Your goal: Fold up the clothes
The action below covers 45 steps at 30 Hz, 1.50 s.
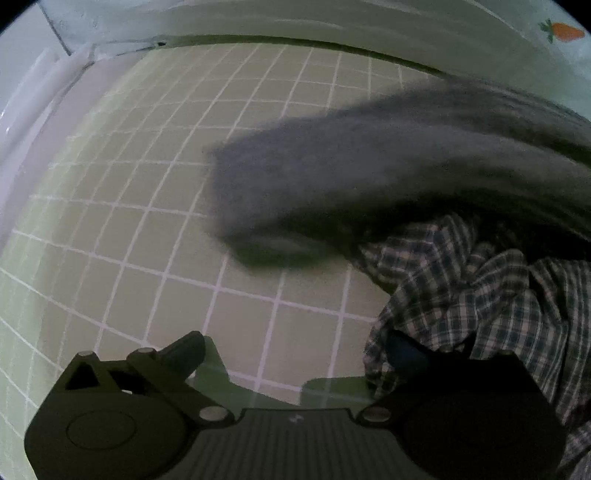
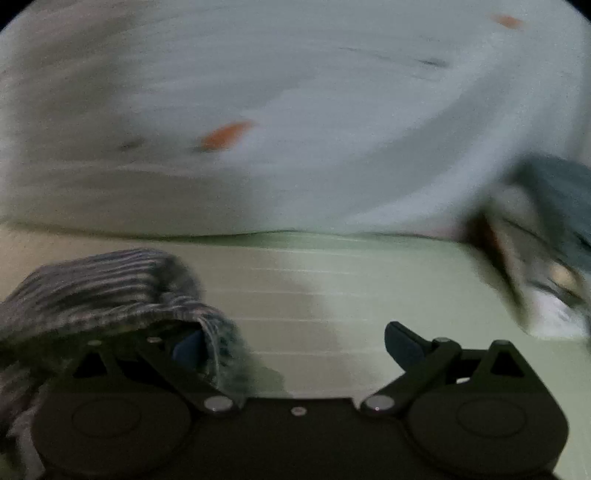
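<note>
Grid mat [image 1: 147, 229] lay below the left gripper [image 1: 295, 350], whose jaws stood wide apart, the right finger touching a crumpled plaid shirt [image 1: 480, 295]. A blurred grey cloth [image 1: 369, 177] hung above the shirt. The right gripper [image 2: 295, 343] was also wide open, plaid fabric [image 2: 103, 295] draped over its left finger, gripped by neither.

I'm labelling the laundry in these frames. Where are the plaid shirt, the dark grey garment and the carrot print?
plaid shirt [image 1: 480, 295], left wrist view, on its crumpled middle.
dark grey garment [image 1: 351, 177], left wrist view, on its blurred broad middle.
carrot print [image 1: 567, 31], left wrist view, on the orange body.
</note>
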Motion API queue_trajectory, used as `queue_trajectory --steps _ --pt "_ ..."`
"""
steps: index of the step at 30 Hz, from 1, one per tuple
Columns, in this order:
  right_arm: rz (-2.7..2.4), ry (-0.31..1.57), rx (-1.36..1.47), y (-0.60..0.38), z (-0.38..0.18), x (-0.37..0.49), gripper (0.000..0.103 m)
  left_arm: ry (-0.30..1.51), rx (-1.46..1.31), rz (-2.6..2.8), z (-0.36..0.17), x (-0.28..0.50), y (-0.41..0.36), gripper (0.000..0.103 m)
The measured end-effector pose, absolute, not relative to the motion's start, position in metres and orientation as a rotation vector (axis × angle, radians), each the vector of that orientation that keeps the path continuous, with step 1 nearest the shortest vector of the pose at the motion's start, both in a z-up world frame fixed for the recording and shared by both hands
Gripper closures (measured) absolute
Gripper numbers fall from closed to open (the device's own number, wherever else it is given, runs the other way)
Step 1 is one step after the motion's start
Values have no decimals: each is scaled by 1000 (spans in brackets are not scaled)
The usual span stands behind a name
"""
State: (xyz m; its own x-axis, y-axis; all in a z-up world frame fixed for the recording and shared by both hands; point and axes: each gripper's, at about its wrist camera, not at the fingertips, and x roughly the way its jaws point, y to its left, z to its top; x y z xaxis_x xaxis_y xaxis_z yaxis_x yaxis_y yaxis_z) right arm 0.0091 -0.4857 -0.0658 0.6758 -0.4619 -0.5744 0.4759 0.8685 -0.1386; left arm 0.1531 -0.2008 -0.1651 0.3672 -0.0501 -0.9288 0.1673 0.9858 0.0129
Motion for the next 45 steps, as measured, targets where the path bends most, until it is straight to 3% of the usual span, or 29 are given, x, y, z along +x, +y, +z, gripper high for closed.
queue_trajectory --steps 7,22,24,25,26,27,28,29,31,36,37,38,40,45 --pt "-829 770 184 -554 -92 -26 3 1169 121 -154 -166 148 -200 0" --pt "-408 758 -365 -442 -103 13 3 1162 122 -167 -168 152 -196 0" --pt "-373 735 -396 -442 -99 20 8 1161 123 -168 -168 152 -196 0" --pt "-344 723 -383 -445 -95 22 21 1161 123 -168 -168 152 -196 0" --pt "-315 712 -371 -448 -91 25 48 1161 123 -169 -168 152 -197 0" --pt "-285 700 -358 -451 -88 27 64 1160 124 -170 -168 152 -197 0" --pt "-279 701 -282 -464 -82 29 92 1159 124 -171 -168 152 -197 0" --pt "-299 690 -198 -479 -77 30 98 1159 125 -172 -167 152 -197 0" --pt "-390 625 -61 -515 -62 23 101 1158 126 -174 -167 151 -196 0" --pt "-666 470 367 -631 -31 -23 97 1155 126 -176 -168 152 -195 0" --pt "-715 449 449 -653 -29 -34 89 1154 126 -177 -168 152 -194 0" --pt "-764 427 530 -675 -28 -46 66 1154 126 -177 -169 152 -194 0" --pt "-839 459 610 -698 -38 -63 43 1153 126 -177 -169 152 -194 0" --pt "-834 700 453 -671 -74 -82 40 1175 129 -178 -167 156 -196 0"
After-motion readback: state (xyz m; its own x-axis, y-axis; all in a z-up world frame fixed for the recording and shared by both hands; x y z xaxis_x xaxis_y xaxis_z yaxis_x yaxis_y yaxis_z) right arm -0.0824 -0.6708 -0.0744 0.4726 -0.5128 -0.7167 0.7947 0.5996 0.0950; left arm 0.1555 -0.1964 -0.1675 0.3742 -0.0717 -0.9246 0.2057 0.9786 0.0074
